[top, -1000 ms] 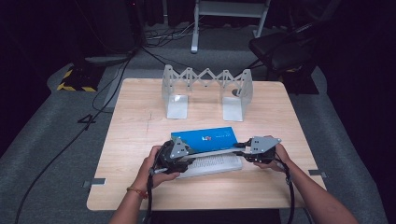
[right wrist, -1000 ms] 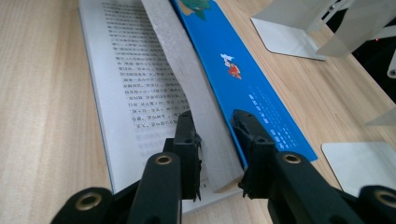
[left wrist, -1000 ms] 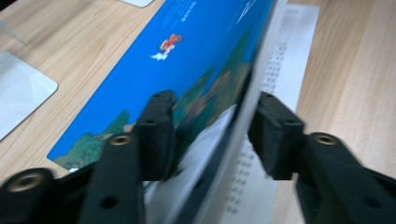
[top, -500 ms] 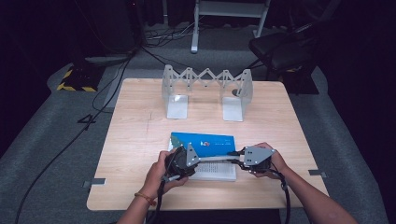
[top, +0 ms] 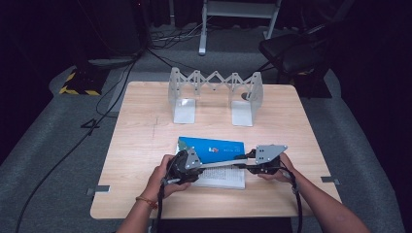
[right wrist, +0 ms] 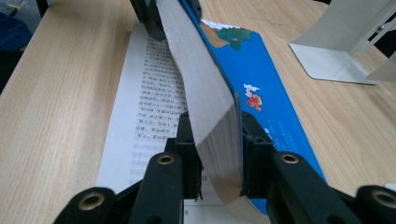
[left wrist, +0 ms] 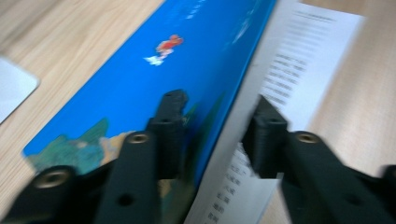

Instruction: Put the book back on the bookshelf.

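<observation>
An open book (top: 214,148) with a blue picture cover lies on the wooden table (top: 145,145), one printed page (top: 223,178) flat toward the front edge. The cover and a thick block of pages (right wrist: 212,100) stand raised on edge. My right gripper (top: 245,162) (right wrist: 215,126) is shut on that block at its right end. My left gripper (top: 194,165) (left wrist: 219,105) takes the same block at the left end, one pad on the blue cover (left wrist: 140,84) and one against the pages. Its jaws have just been opening a little, with the block still between them. It also shows far off as the left gripper (right wrist: 168,11).
A metal accordion book rack (top: 214,80) with two upright bookend plates (top: 183,104) stands at the back middle of the table. Cables run over the grey floor at the left, and a dark chair (top: 291,48) stands behind the table's right corner.
Both hands stay at the book's two ends. The book and grippers sit slightly nearer the front edge than a second ago.
</observation>
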`<state>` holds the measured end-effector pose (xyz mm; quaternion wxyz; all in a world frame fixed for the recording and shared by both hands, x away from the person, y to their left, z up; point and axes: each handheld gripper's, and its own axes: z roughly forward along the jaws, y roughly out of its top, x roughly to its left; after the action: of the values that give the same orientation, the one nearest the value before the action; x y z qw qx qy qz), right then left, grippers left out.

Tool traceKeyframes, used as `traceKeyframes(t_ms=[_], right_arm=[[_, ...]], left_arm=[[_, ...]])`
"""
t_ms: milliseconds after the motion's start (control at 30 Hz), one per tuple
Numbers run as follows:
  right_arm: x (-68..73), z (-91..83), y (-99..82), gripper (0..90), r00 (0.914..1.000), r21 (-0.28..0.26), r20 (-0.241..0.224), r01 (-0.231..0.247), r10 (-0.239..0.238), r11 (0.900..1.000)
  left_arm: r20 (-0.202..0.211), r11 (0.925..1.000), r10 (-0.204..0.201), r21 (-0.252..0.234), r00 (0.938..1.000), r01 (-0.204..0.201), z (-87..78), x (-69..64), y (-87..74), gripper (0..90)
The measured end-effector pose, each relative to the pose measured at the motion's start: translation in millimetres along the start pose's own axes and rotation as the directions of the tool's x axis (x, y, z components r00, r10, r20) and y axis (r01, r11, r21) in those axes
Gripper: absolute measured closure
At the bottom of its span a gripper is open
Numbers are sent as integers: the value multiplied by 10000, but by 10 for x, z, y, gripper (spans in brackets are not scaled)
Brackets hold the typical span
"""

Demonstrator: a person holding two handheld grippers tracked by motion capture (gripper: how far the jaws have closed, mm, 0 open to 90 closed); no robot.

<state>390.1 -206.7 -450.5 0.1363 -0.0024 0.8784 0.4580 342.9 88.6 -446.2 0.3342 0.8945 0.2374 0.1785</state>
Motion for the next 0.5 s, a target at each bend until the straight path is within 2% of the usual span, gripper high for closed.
traceKeyframes(t_ms=[33,67,100,133,167,200,267,300,367,400,467,500], right_arm=[[20,-17,23,753,10000,6,82,26,-26,10000],[42,-35,51,761,9998,37,183,110,-111,9999],[42,-35,51,761,9998,37,183,110,-111,9999],[79,-65,93,761,9993,102,269,275,-277,9996],[79,-65,93,770,9993,102,269,275,-277,9996],[116,-87,109,775,9990,166,311,304,-309,9994],[134,-99,118,778,9988,212,360,336,-344,9992],[136,-101,121,778,9987,239,361,339,-347,9991],[144,-97,129,777,9989,292,392,262,-274,9992],[150,-92,133,777,9986,350,421,311,-325,9989],[175,-76,154,775,9977,520,517,422,-449,9978],[175,-76,154,775,9977,520,517,422,-449,9978]], left_arm=[[35,9999,100,-36,9999,-100,15,-37,28,474],[-285,9994,319,128,9991,-315,46,-128,107,429],[-285,9994,319,128,9991,-315,46,-128,107,399],[-285,9994,319,128,9991,-315,46,-128,107,399],[-320,9996,278,24,9991,-277,78,-199,180,399],[-404,9996,280,42,9988,-278,90,-214,201,393],[-676,9997,238,17,9974,-238,114,-232,227,406],[-838,9996,275,16,9961,-275,120,-238,227,449],[-788,9997,242,-42,9966,-246,131,-240,212,481],[-915,9994,334,131,9952,-324,143,-245,202,540],[-841,9983,573,86,9948,-568,158,-262,174,605],[-841,9983,573,86,9948,-568,158,-262,174,630]])
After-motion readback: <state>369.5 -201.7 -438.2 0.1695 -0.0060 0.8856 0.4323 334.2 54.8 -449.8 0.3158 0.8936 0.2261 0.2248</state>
